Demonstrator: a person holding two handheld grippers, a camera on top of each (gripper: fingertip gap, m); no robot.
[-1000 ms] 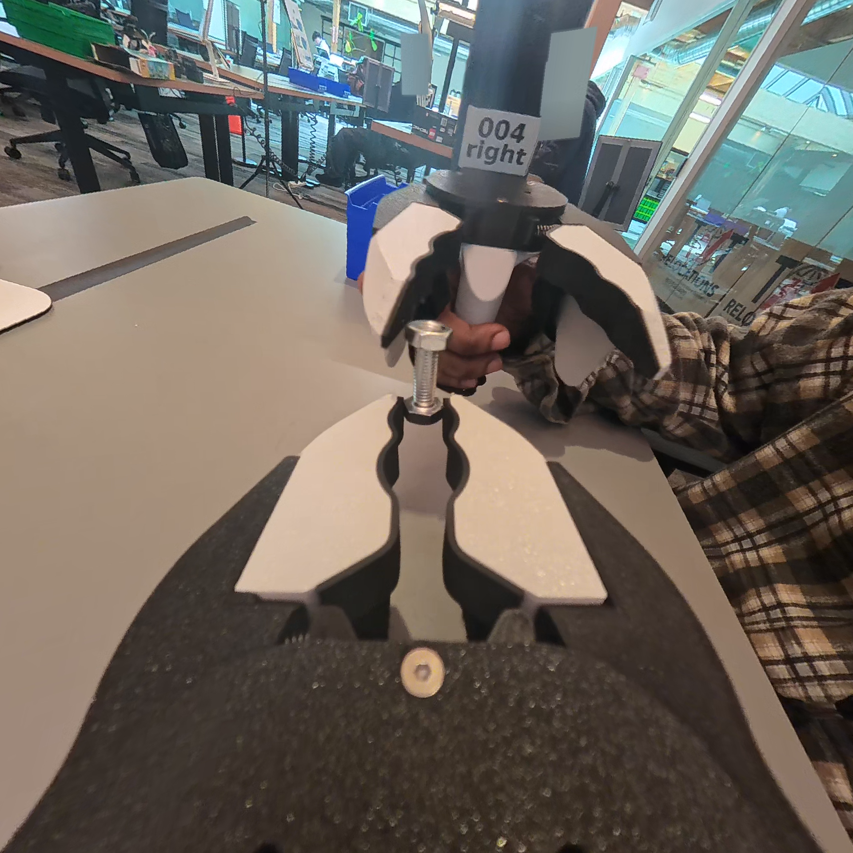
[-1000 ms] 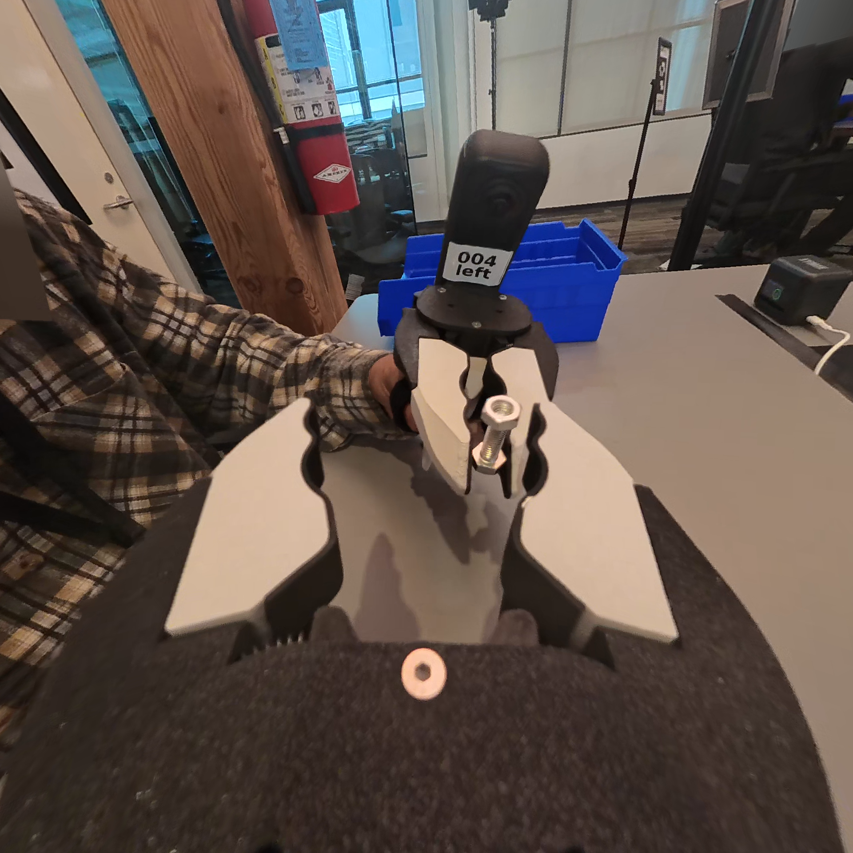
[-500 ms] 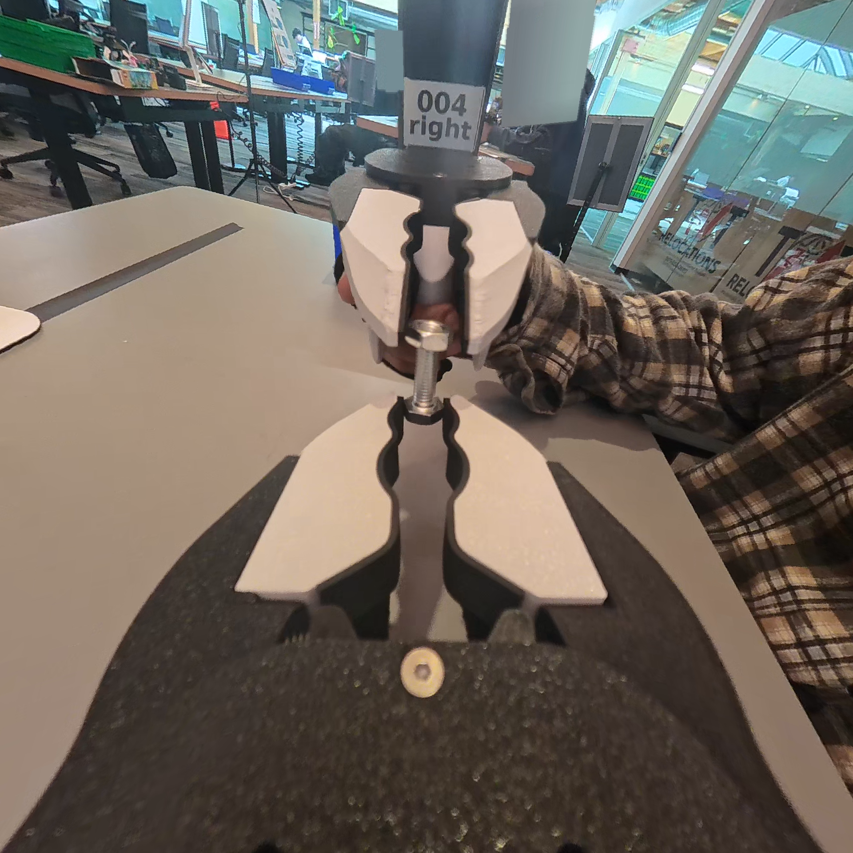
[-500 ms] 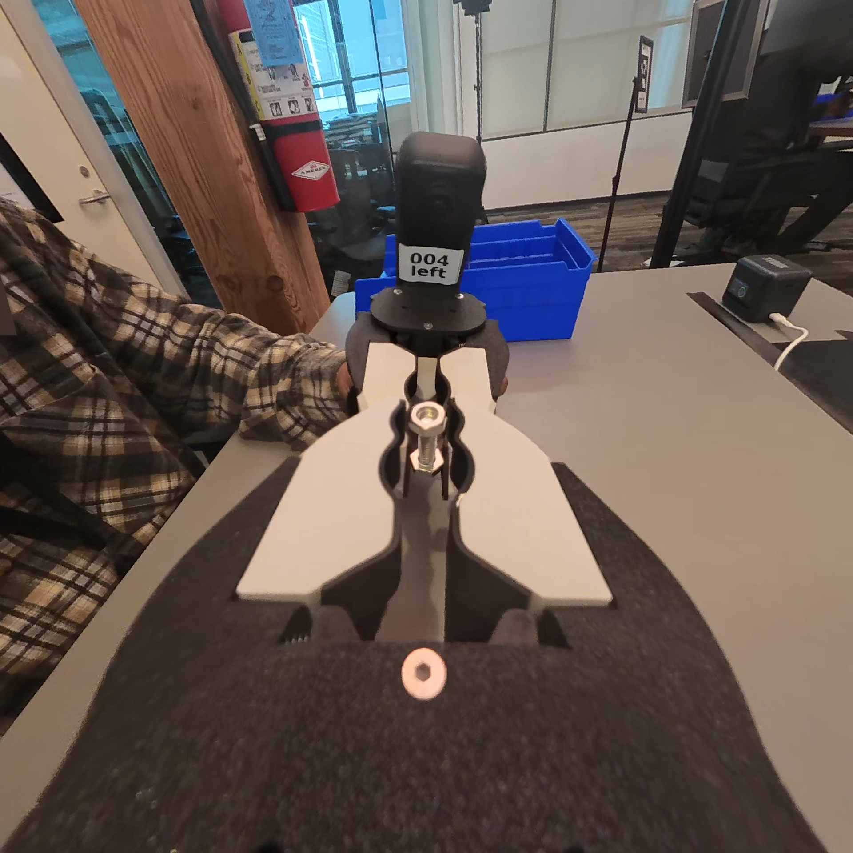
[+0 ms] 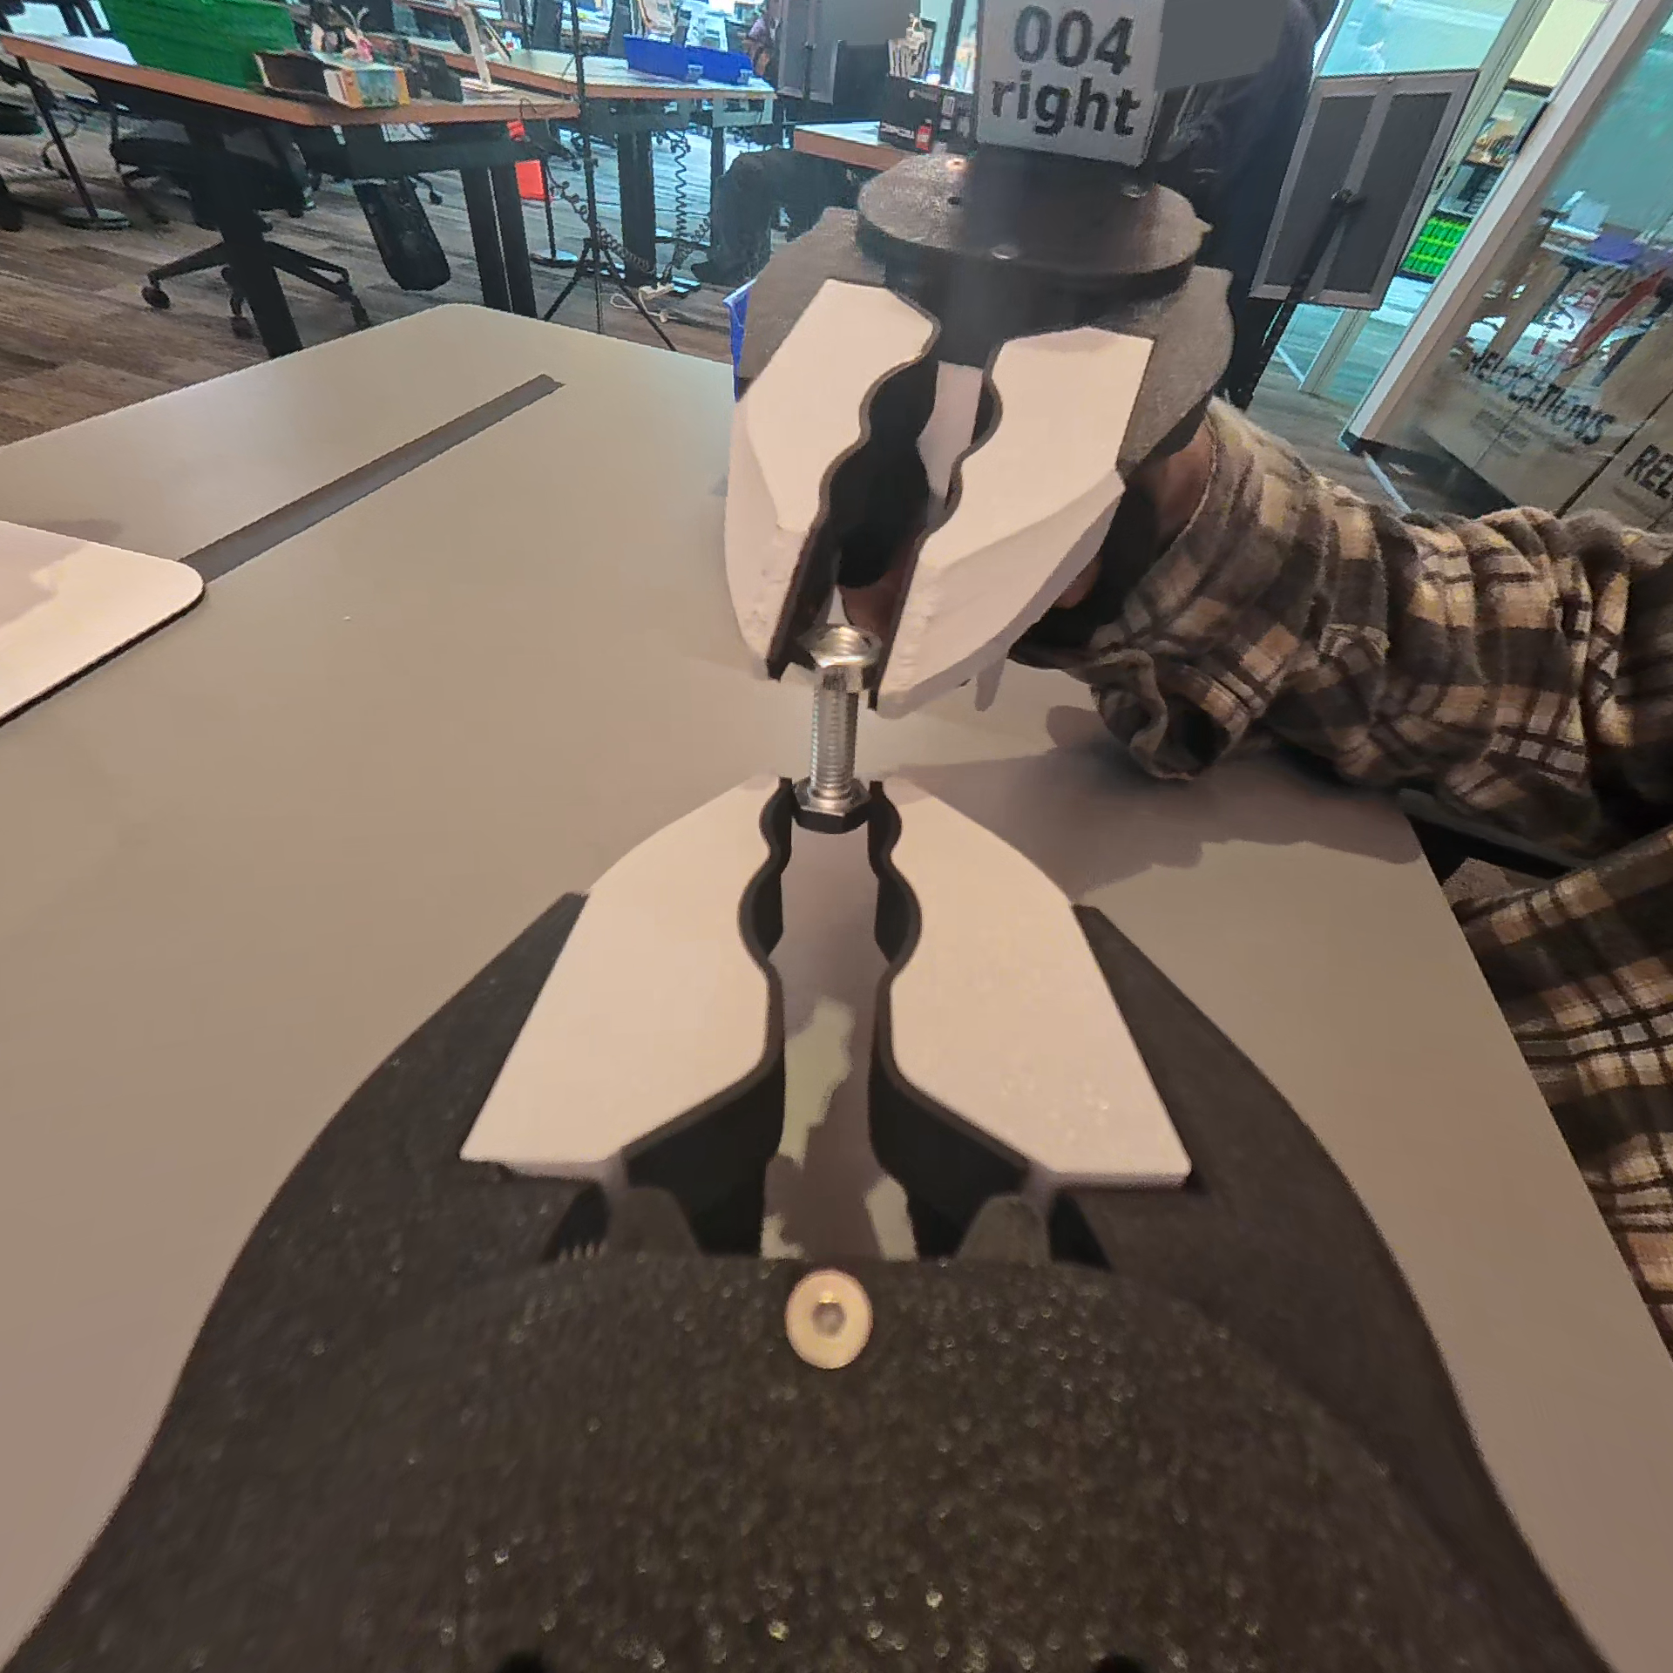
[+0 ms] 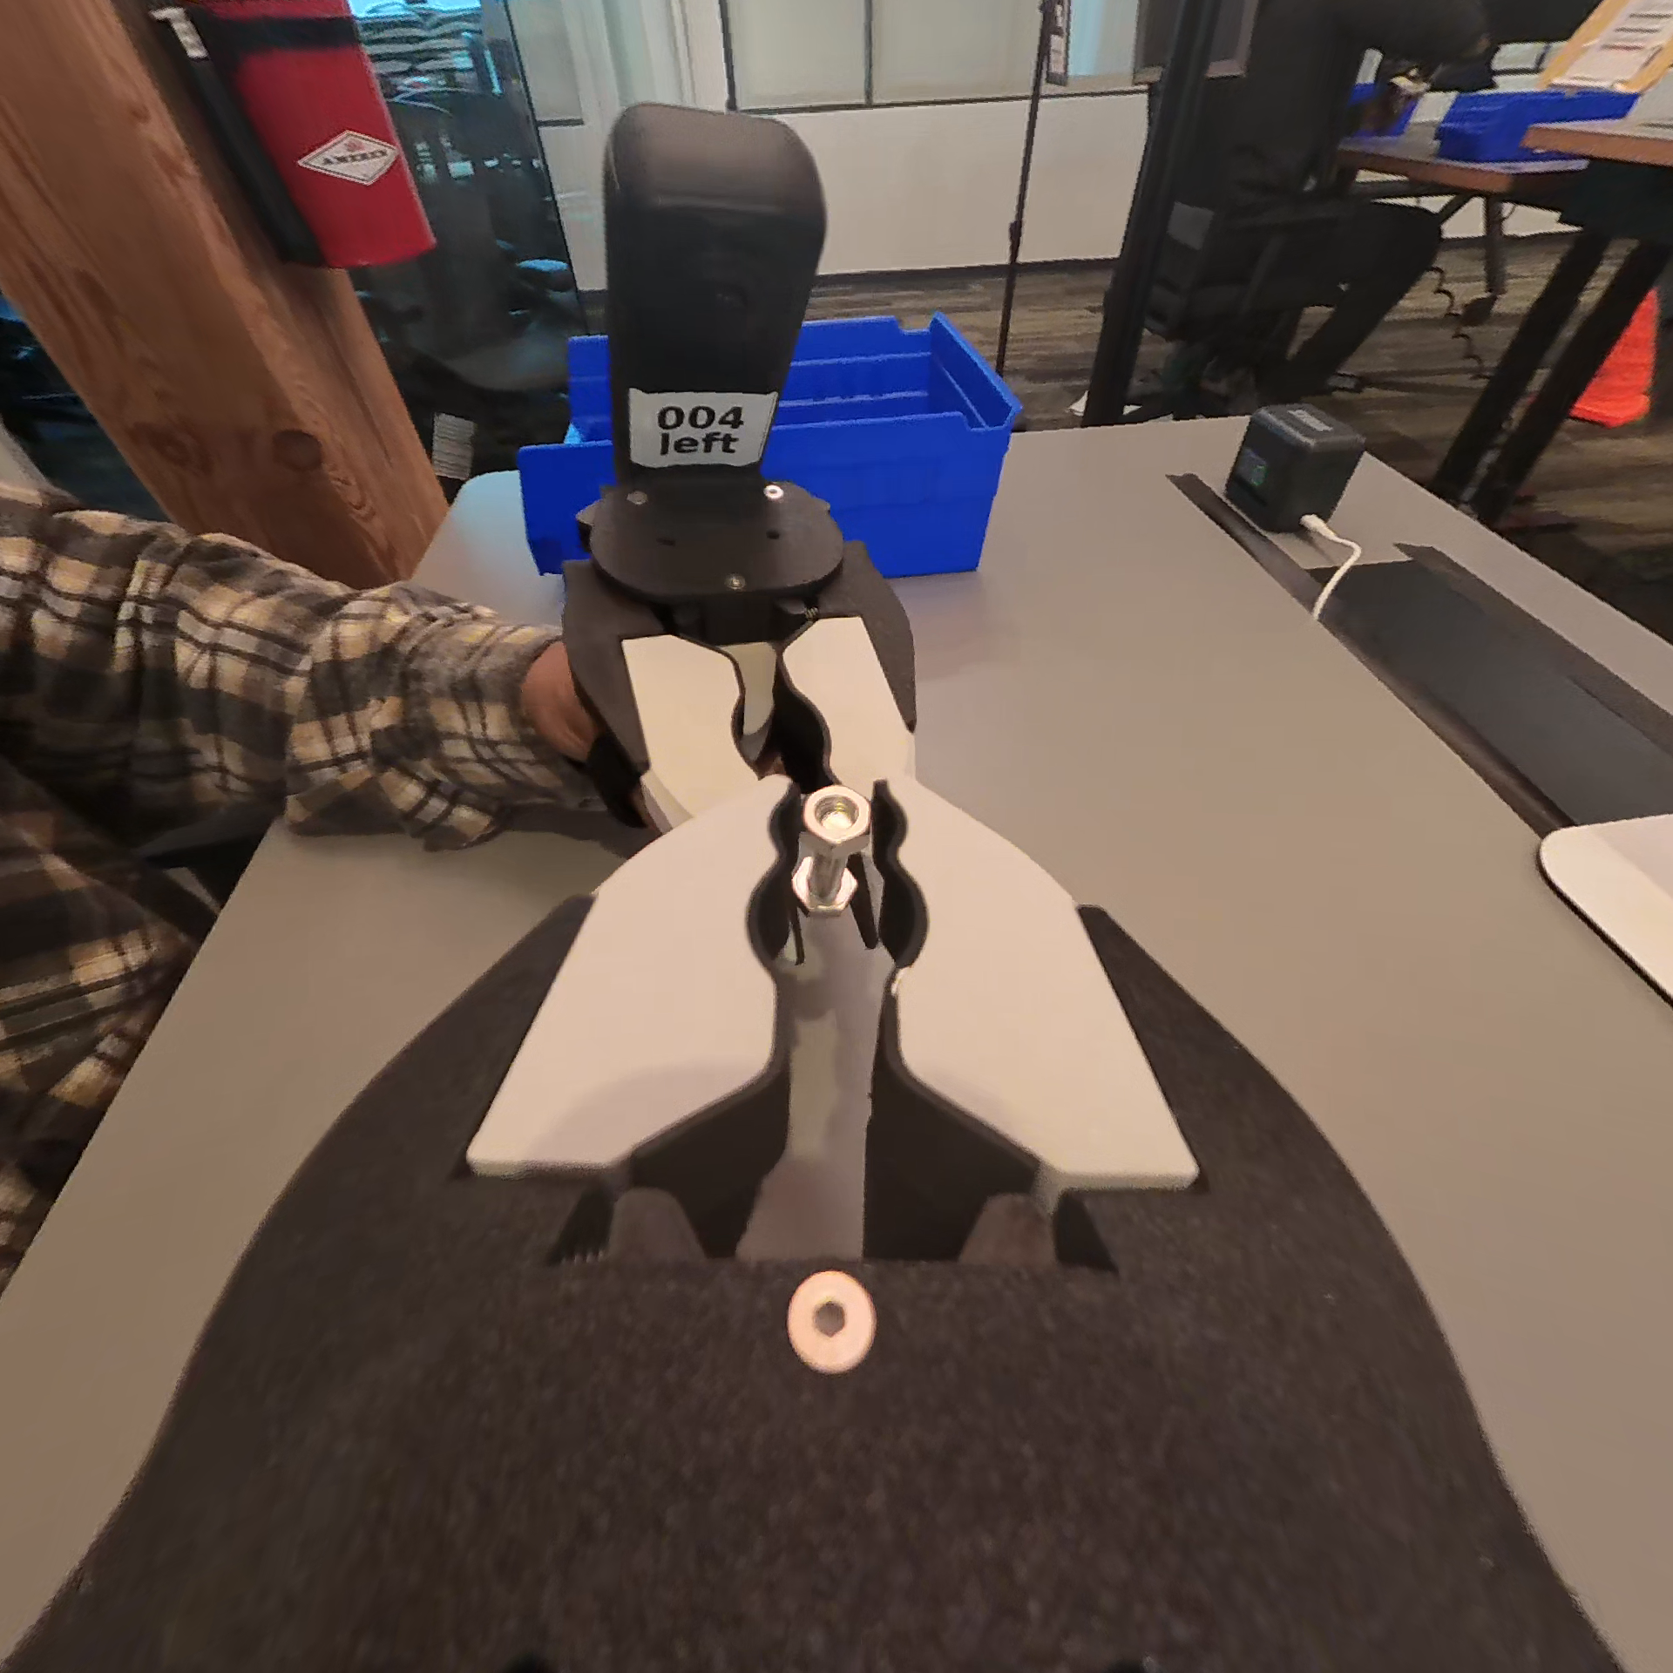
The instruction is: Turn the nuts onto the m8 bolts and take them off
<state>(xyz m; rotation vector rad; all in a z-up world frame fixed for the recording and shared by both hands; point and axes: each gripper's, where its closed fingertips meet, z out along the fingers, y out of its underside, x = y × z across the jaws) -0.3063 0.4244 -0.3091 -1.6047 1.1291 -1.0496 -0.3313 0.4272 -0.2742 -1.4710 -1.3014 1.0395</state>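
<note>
Above the grey matte tabletop (image 5: pixel 380 688), a silver threaded steel bolt (image 5: pixel 834 738) stands upright between the 2 tools. The left gripper (image 5: pixel 827 806) is closed narrow on the bolt's hexagonal head at the bottom, holding it steady clear of the table. The right gripper (image 6: pixel 837 846), seen opposite in the left wrist view, is pinched on the silver hexagonal nut (image 5: pixel 834 645) at the very top of the shank. In the right wrist view its white fingertips (image 6: pixel 914 860) flank that nut closely on both sides.

The step in hand looks like turning the nut at the first threads; whether it is going on or coming off I cannot tell from these views. Either way, the next move calls for a twist of the right wrist about the bolt's axis while the left holds firm, then a release and a fresh bite. Tilting the nut risks cross-threading or dropping it.

As for writing: each gripper's black handle carries a white printed sticker, a red fire extinguisher (image 6: pixel 339 136) on the wooden column bears a diamond-shaped label, and lettering shows on the glass partition; I leave all unread. A blue plastic bin (image 6: pixel 905 471) sits behind.
</note>
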